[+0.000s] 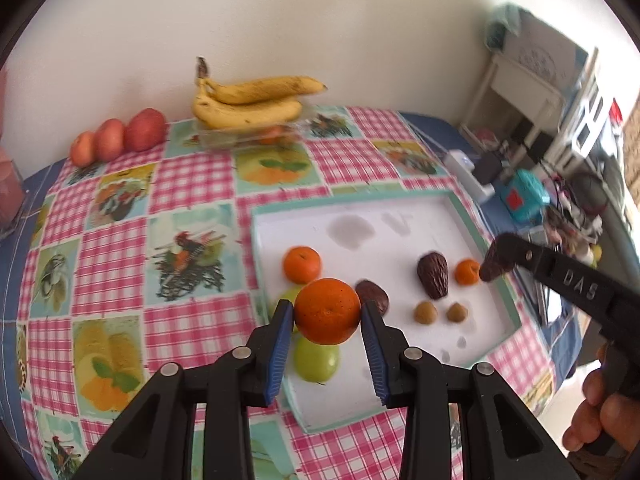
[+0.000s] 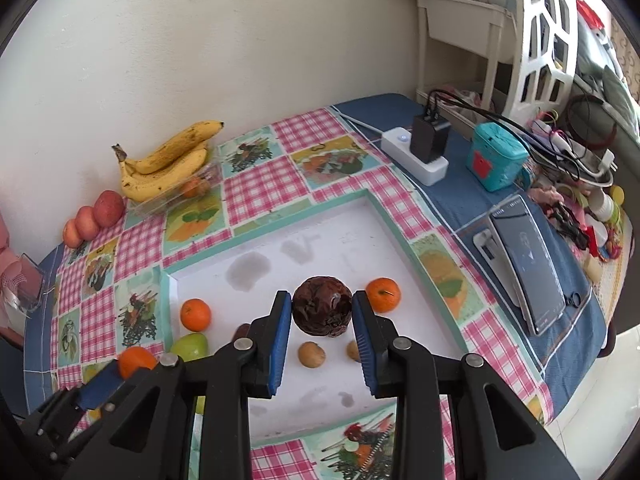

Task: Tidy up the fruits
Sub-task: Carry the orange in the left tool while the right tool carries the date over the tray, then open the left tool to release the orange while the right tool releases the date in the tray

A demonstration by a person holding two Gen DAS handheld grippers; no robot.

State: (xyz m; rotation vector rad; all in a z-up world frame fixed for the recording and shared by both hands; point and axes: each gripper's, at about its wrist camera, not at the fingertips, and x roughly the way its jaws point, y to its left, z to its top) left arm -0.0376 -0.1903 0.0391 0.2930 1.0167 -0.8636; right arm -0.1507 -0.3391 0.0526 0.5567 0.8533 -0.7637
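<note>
Roughly midway, judging by layout: the desk [image 2: 264, 184] carries a white tray [image 2: 372, 224] already holding tangerines, a green apple [image 2: 190, 345] and small brown fruits. Bananas [image 2: 168, 164] at eleven o'clock top a clear box. Left gripper [image 1: 327, 312] fingers clench an orange [image 1: 327, 310]; right gripper [image 2: 322, 312] fingers clench a dark wrinkled fruit [image 2: 322, 311], both above the tray.

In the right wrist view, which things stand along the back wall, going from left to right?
Three red fruits → bananas on a clear box → white power strip → teal box.
</note>
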